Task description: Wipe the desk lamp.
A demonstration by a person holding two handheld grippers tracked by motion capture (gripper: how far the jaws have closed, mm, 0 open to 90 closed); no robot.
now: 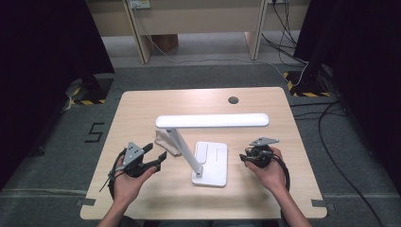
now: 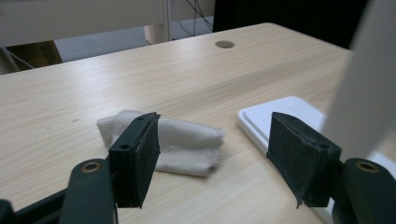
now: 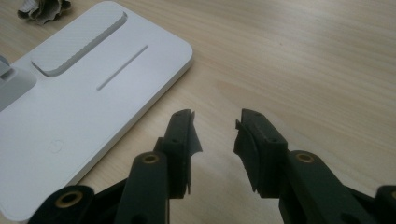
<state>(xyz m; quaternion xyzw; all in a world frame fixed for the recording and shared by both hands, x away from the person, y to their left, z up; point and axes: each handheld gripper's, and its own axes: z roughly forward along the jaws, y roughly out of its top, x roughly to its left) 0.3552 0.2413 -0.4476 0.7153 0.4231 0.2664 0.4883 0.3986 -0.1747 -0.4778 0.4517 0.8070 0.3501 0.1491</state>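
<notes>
A white desk lamp stands mid-table, its long head [image 1: 213, 120] level above its flat base [image 1: 211, 163]. A crumpled white cloth [image 1: 168, 142] lies left of the lamp's arm. My left gripper [image 1: 156, 156] is just left of the base and open, its jaws wide apart. In the left gripper view the cloth [image 2: 187, 140] lies just beyond the left gripper [image 2: 215, 121], with the lamp base [image 2: 280, 112] to the right. My right gripper [image 1: 246, 158] is right of the base and open, nothing between its jaws. In the right gripper view the right gripper [image 3: 215, 116] hovers over bare wood beside the lamp base [image 3: 84, 93].
The light wooden table [image 1: 142, 109] has a round cable hole [image 1: 233, 100] near its far edge. The lamp's slanted arm [image 2: 364, 84] rises close to my left gripper's right jaw. Cables [image 1: 331, 118] trail over the floor at the right. Wooden furniture legs [image 1: 142, 42] stand beyond the table.
</notes>
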